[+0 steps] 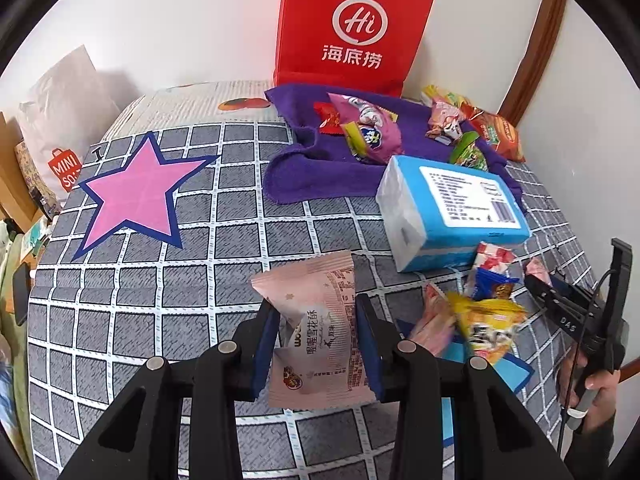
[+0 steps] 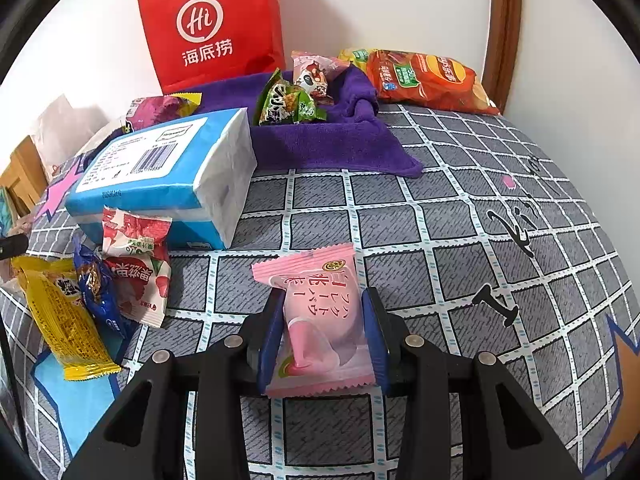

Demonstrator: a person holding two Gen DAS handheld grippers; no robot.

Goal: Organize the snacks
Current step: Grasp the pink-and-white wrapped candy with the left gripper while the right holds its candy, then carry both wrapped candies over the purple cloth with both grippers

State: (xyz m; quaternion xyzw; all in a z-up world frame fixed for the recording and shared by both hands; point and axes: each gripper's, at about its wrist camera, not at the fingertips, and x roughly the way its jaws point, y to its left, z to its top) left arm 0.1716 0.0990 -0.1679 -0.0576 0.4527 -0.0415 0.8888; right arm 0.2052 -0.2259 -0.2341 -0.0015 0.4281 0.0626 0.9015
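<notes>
On the grid-print bedspread [image 1: 160, 288], my left claw [image 1: 316, 344] pinches a pale snack packet [image 1: 316, 320] — light, crinkly, probably slippery. My right claw [image 2: 324, 340] clamps a pink wafer packet [image 2: 320, 320] mid-body — likely fragile, so gently.

Bright, even light; fisheye-bent edges

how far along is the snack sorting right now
Done: several snacks sit on the purple towel. In hand: left gripper holds a pale pink packet; right gripper holds a pink packet. Left: the pile beside the tissue pack.
</notes>
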